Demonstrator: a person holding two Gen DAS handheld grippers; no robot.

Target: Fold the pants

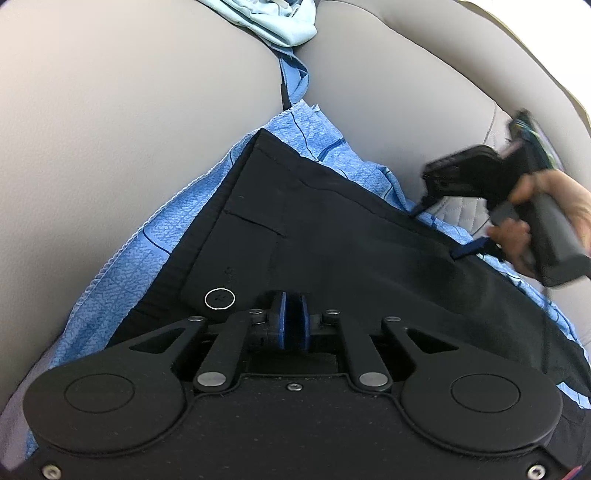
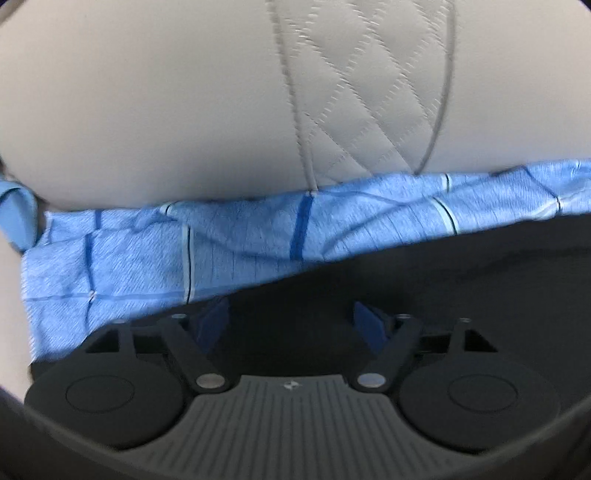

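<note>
Black pants (image 1: 332,236) lie spread on a blue checked cloth (image 1: 155,258) over a beige sofa seat. The waistband corner and a back pocket point away from me in the left wrist view. My left gripper (image 1: 294,314) is shut with its blue pads together, just over the near part of the pants; whether fabric is pinched is hidden. My right gripper (image 2: 291,321) is open, low over the black pants (image 2: 406,280) near their edge. It also shows in the left wrist view (image 1: 469,254), blurred, at the pants' right edge.
The beige sofa cushions (image 1: 110,129) surround the cloth, with a quilted backrest panel (image 2: 369,92) behind. A light blue garment (image 1: 273,22) lies in the gap between the cushions at the back. The blue cloth (image 2: 184,243) extends beyond the pants.
</note>
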